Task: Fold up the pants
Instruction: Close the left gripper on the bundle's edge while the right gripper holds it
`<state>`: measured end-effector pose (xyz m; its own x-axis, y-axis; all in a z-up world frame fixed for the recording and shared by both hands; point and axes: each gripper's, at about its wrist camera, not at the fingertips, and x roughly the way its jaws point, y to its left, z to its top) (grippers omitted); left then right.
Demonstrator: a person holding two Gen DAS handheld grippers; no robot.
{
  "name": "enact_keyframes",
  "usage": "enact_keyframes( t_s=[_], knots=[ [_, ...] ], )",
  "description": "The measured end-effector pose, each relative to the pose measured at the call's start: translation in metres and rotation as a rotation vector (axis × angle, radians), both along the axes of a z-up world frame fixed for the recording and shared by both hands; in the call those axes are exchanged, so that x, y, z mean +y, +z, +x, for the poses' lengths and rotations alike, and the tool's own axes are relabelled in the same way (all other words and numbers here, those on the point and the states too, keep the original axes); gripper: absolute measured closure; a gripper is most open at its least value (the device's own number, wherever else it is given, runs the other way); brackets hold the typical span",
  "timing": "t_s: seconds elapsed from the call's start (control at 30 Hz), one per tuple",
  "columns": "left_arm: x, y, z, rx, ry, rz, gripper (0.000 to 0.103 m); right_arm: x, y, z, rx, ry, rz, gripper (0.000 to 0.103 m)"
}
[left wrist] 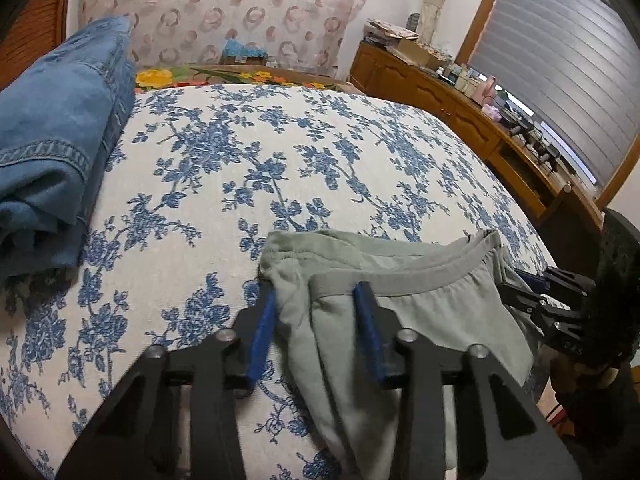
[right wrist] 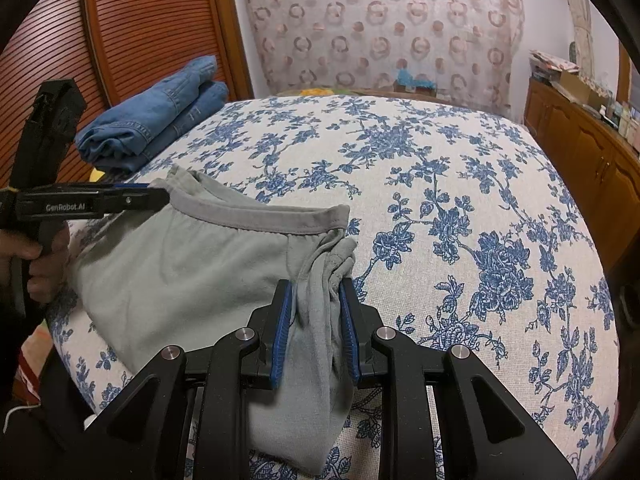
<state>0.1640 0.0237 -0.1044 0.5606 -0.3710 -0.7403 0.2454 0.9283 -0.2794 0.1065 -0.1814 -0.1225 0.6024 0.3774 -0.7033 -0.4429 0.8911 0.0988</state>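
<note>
- The pants (right wrist: 184,264), pale grey-green, lie on the bed (right wrist: 460,184) near its front edge, their grey waistband (right wrist: 256,216) facing the far end of the bed.
- The right gripper (right wrist: 314,300) is clenched on a bunched fold of the pants at the waistband's right end; cloth fills the gap between its blue fingers (right wrist: 282,320) and hangs down below them.
- The left gripper (left wrist: 316,312) sits at the waistband's left end, with pants cloth between its blue fingers (left wrist: 262,336).
- Its left finger lies along the outer edge of the cloth and the right finger on the waistband; the cloth looks loose between them, so whether they truly pinch it I cannot tell.
- No earlier picture is given for either gripper.
- In the right wrist view a hand (right wrist: 44,264) grips the left gripper's handle, beside the pants' left edge.
- Folded jeans (right wrist: 152,124) lie on the bed's far left corner, well apart from the pants.
- A wooden cabinet (left wrist: 440,96) with small clutter on top runs along the bed's right side.
- A patterned curtain (right wrist: 380,28) hangs beyond the far end of the bed.
</note>
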Motion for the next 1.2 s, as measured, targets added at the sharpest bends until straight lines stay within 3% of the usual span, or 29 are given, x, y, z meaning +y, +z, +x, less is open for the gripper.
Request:
enact_keyframes(
  t_s=[0.17, 0.27, 0.47, 0.97, 1.2],
  knots=[
    [-0.004, 0.001, -0.003, -0.005, -0.015, 0.002, 0.085, 0.0, 0.0, 0.0, 0.0, 0.0, 0.003, 0.081],
    [-0.004, 0.004, -0.008, -0.02, -0.01, -0.004, 0.089, 0.0, 0.0, 0.0, 0.001, 0.003, 0.002, 0.085],
    [-0.007, 0.023, -0.029, -0.108, 0.012, -0.017, 0.091, -0.005, 0.004, -0.002, 0.003, -0.005, 0.032, 0.094],
    [-0.012, 0.066, -0.058, -0.237, 0.008, -0.023, 0.091, -0.008, 0.04, -0.024, -0.114, -0.012, 0.077, 0.096],
    [-0.013, 0.089, -0.065, -0.298, 0.004, -0.032, 0.091, -0.002, 0.062, -0.034, -0.179, 0.017, 0.043, 0.096]
  ],
)
